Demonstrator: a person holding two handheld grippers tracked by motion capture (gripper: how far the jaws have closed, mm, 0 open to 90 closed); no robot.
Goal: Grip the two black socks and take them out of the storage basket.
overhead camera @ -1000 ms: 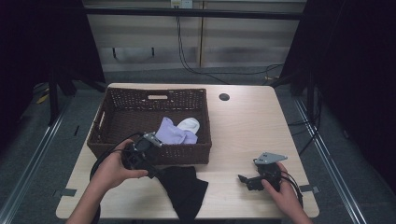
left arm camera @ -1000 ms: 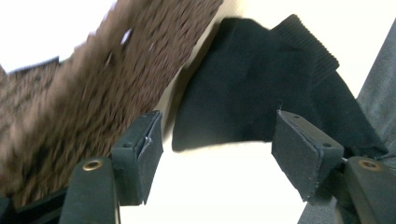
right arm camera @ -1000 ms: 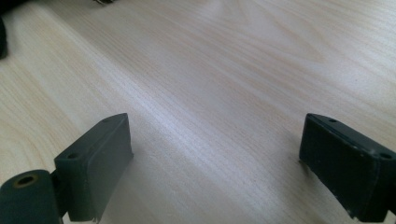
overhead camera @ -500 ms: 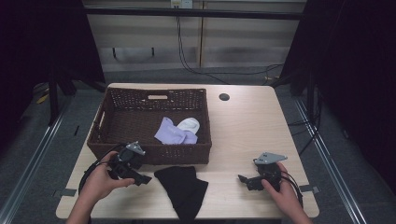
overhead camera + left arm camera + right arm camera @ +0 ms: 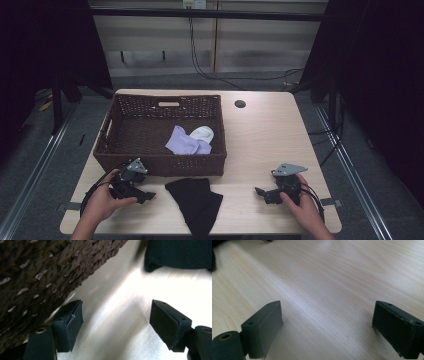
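A pale wooden table [image 5: 260,145] stands in a dim room with dark curtains at both sides. On it a brown wicker basket [image 5: 160,131] holds a lilac sock [image 5: 181,141] and a white sock [image 5: 202,133], just beyond the left gripper [image 5: 146,196]. A black cloth [image 5: 195,200] lies flat on the table edge, between the two sets of fingers and nearer the left ones. In the left gripper view the basket wall [image 5: 47,270] rises just beside the left-hand finger [image 5: 71,323], and the cloth [image 5: 180,253] lies ahead, past the other. These jaws have just been opening and stand wide, with bare wood between them. The right gripper [image 5: 264,192] rests low, jaws spread wide and empty, well apart from the cloth. To do the pickup well, the left fingers should probably slide toward the cloth's near corner, staying clear of the wicker, and close on a single raised fold.
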